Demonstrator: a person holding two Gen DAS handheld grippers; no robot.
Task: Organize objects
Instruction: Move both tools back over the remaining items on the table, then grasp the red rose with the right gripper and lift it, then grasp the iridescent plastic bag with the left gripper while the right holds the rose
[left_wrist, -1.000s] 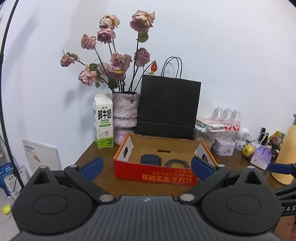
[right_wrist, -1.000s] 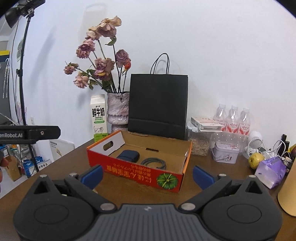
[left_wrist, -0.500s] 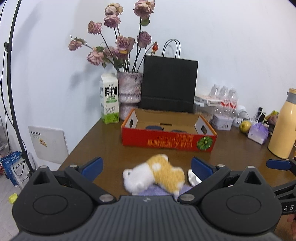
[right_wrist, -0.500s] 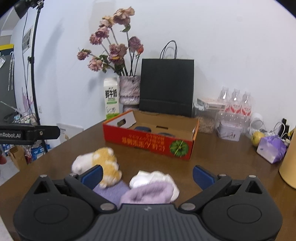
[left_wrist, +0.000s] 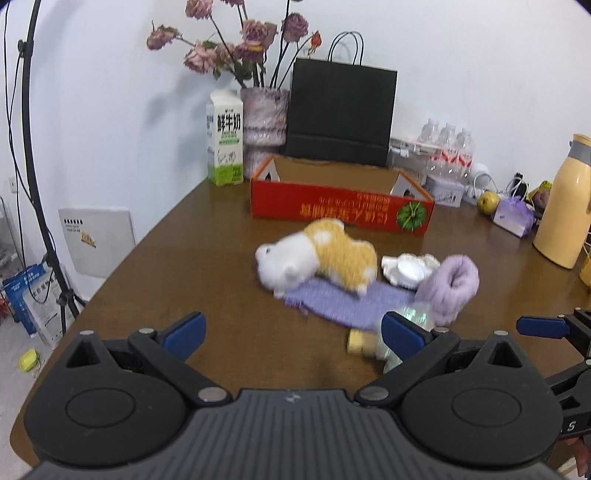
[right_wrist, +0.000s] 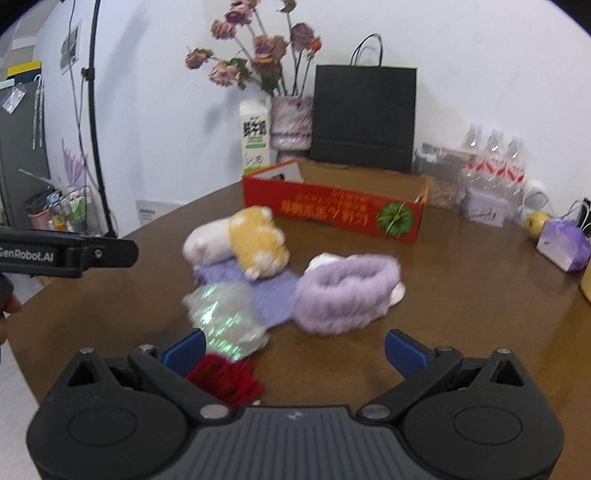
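A yellow and white plush toy (left_wrist: 317, 256) (right_wrist: 243, 245) lies on a flat purple cloth (left_wrist: 340, 302) (right_wrist: 269, 291) mid-table. Beside it are a fluffy purple headband (left_wrist: 452, 282) (right_wrist: 343, 291), a white frilly item (left_wrist: 408, 269), a clear shiny wrapped item (right_wrist: 225, 312) (left_wrist: 410, 319) and a red fuzzy thing (right_wrist: 225, 380). An open red cardboard box (left_wrist: 340, 210) (right_wrist: 332, 214) stands behind them. My left gripper (left_wrist: 293, 334) is open and empty in front of the pile. My right gripper (right_wrist: 295, 350) is open and empty, near the headband.
At the back stand a milk carton (left_wrist: 225, 138), a vase of dried roses (left_wrist: 264, 118), a black paper bag (left_wrist: 341, 114) and water bottles (left_wrist: 448, 146). A yellow flask (left_wrist: 565, 201), an apple (left_wrist: 487, 201) and a purple pack (left_wrist: 513, 216) are at the right. The table's left edge drops to floor clutter.
Both grippers have drawn back from the red box toward the table's near side. The plush toy, cloth, headband and other loose items have come into view. Both stay open.
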